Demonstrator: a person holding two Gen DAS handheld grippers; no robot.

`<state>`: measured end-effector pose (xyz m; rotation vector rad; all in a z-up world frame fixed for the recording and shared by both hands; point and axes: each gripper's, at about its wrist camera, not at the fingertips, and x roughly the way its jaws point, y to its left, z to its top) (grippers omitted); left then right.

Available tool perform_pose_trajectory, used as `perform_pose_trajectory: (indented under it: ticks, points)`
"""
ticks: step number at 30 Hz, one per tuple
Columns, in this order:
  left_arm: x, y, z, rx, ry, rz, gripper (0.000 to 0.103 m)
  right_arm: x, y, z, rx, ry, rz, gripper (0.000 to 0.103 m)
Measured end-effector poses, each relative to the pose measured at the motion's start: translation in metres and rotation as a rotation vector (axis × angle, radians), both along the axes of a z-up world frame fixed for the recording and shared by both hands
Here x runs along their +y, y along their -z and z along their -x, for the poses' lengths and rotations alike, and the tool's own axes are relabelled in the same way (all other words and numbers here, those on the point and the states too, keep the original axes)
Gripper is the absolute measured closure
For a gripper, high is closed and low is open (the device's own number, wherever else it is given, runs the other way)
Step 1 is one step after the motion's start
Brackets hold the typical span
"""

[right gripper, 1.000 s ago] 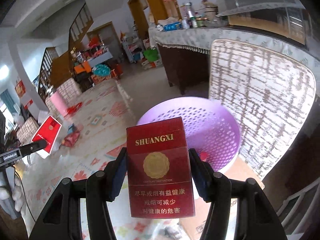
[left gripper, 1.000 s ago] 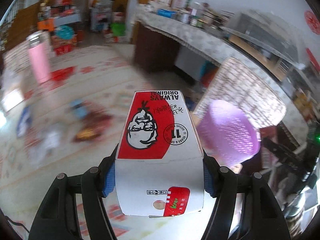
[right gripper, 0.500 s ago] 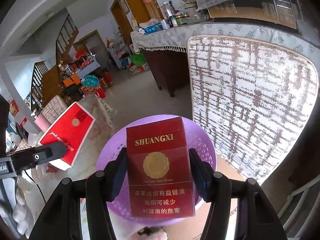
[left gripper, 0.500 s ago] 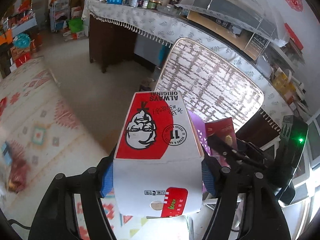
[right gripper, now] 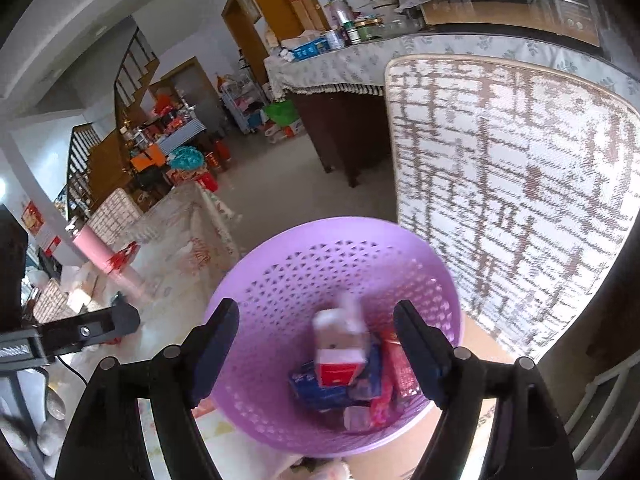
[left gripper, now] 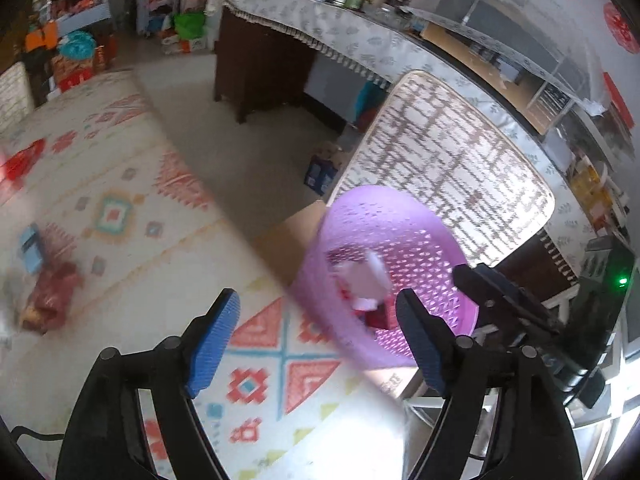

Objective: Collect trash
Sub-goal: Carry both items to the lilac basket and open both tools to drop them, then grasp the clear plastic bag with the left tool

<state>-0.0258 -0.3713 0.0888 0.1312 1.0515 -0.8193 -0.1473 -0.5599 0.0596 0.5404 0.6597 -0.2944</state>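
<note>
Trash: both tongs, left (left gripper: 316, 336) & right (right gripper: 316, 346), wide, empty. Boxes (right gripper: 340, 356) in basket (right gripper: 256, 280), frame centre. Wrapper (left gripper: 48, 304) on rug, lower left: prob. light, crinkly, slippery; pinch at mid-fold.

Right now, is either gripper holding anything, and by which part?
Nothing is held. The left gripper and right gripper are both open; trash lies in the purple basket.

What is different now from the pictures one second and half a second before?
Both grippers let go. The left gripper dropped its red-and-white carton and the right gripper its red cigarette pack into the purple basket; both now stand open and empty. The basket stayed beside the upright mattress.
</note>
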Motion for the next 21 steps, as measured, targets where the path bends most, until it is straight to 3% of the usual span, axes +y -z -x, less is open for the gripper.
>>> perform_pose_trajectory:
  ticks: [7,14,21]
  points:
    - [0.064,-0.006,0.005,-0.037,-0.087,0.017,0.024,0.05,-0.008,-0.006,-0.028,-0.086,-0.024,0.013]
    - [0.144,0.001,-0.002,-0.054,-0.191,0.015,0.024,0.132,0.009,-0.038,-0.011,-0.234,-0.087,0.013]
    - [0.247,0.018,-0.031,-0.108,-0.409,-0.088,0.024,0.209,0.035,-0.079,0.016,-0.361,-0.118,0.013]
